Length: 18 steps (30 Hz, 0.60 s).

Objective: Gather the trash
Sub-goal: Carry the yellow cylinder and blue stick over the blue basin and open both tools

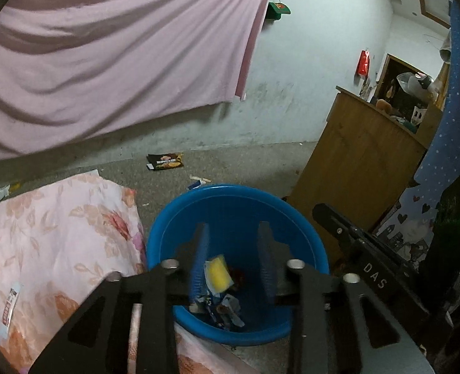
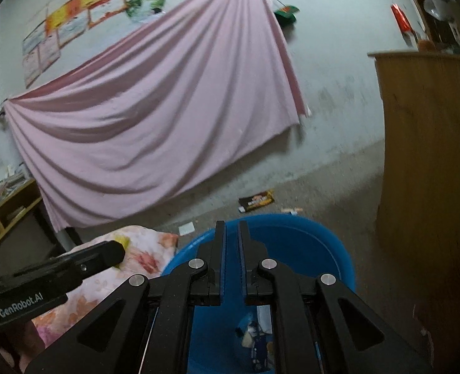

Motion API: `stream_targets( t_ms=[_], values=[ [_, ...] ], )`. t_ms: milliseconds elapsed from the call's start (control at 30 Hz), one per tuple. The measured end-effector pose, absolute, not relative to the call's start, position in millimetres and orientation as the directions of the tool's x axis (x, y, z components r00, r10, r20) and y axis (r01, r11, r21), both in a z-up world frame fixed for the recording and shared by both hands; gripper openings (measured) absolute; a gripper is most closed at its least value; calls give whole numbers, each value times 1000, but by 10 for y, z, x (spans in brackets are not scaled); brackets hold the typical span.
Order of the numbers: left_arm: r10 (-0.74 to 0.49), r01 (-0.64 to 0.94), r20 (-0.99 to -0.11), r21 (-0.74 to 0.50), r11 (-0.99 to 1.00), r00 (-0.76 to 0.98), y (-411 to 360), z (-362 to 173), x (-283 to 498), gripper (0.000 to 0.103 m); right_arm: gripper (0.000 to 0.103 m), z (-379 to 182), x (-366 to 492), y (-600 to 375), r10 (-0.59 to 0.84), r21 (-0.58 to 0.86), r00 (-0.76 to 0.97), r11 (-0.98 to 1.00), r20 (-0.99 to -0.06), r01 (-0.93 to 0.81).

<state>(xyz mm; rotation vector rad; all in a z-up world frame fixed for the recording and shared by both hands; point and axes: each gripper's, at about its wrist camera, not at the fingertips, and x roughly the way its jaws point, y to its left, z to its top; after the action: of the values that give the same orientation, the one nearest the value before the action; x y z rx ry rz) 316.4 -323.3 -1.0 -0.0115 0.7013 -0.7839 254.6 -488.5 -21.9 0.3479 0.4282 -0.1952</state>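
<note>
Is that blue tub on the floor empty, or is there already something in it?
Not empty. The blue tub holds a small pile at its bottom: a yellow piece and crumpled wrappers. Most of the tub is unfilled.

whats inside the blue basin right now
The blue basin holds a yellow wrapper and crumpled blue and white wrappers. The left gripper hides part of its bottom.

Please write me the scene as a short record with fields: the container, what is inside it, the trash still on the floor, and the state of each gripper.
container: blue basin, on the floor beside a floral quilt
inside: yellow wrapper, crumpled wrappers
on floor: dark snack packet near the wall
left gripper: open above the basin, nothing between the fingers
right gripper: shut, empty
</note>
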Motion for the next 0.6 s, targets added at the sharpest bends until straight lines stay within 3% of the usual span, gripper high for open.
stream_targets(
  t_ms=[233, 300, 367, 467, 500, 533, 600],
  values=[
    [-614, 615, -587, -235, 753, 527, -2999, 44, 3149, 34, 8, -233, 2511, -4954, -100, 331, 891, 905, -444, 267],
    [-595, 596, -586, -222, 771, 551, -2863, 72, 3152, 40, 13, -225, 2527, -4946, -95, 333, 892, 906, -442, 262],
    [-568, 568, -580, -209, 796, 583, -2668, 110, 3144, 42, 27, -199, 2537, -4916, -87, 330, 898, 911, -432, 247],
    [-531, 525, -571, -196, 828, 626, -2382, 153, 3111, 46, 27, -134, 2526, -4815, -76, 313, 909, 924, -411, 219],
    [-520, 511, -565, -191, 838, 641, -2286, 170, 3090, 53, 29, -102, 2518, -4762, -70, 302, 914, 931, -400, 203],
    [-512, 501, -557, -188, 845, 654, -2209, 177, 3071, 59, 33, -69, 2509, -4706, -64, 289, 919, 939, -388, 187],
    [-490, 479, -537, -173, 861, 687, -2047, 180, 3024, 63, 42, -22, 2480, -4602, -61, 262, 929, 951, -366, 165]
  ],
)
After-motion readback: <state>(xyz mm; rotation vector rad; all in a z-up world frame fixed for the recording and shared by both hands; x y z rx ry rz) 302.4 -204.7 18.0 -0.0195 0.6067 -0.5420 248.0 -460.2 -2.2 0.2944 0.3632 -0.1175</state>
